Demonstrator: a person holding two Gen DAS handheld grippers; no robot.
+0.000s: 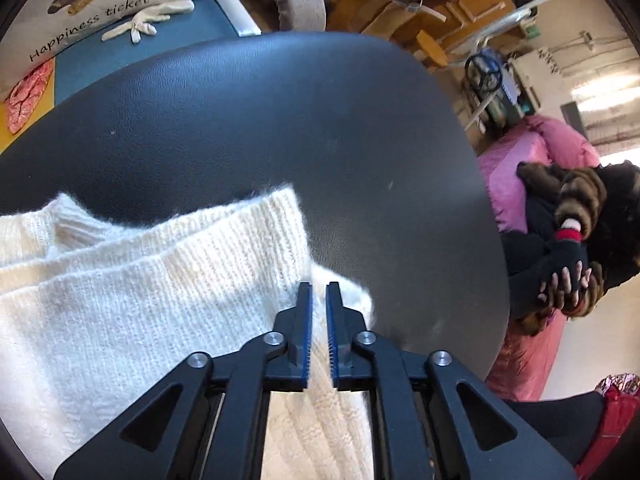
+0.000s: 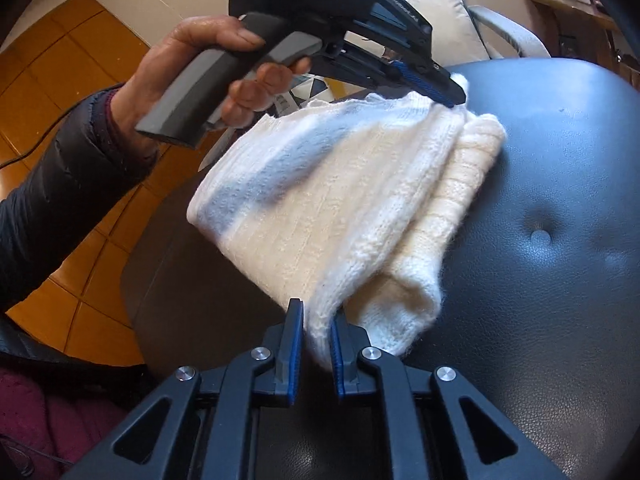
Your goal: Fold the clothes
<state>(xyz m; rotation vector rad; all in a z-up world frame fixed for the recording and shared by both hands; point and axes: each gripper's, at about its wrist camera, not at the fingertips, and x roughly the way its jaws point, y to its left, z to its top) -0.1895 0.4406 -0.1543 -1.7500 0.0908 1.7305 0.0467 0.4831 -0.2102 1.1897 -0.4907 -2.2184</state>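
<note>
A cream knitted sweater lies partly folded on a black leather seat. My right gripper is shut on the sweater's near edge and lifts a layer of it. My left gripper is shut on the sweater's far corner; it also shows in the right wrist view, held in a hand above the fabric. The top layer hangs stretched between the two grippers over the thicker folded part below.
The black leather seat fills most of both views. Beyond it are a blue surface with a deer-print pillow, pink bedding and a person in dark clothes. Orange floor tiles lie to the left.
</note>
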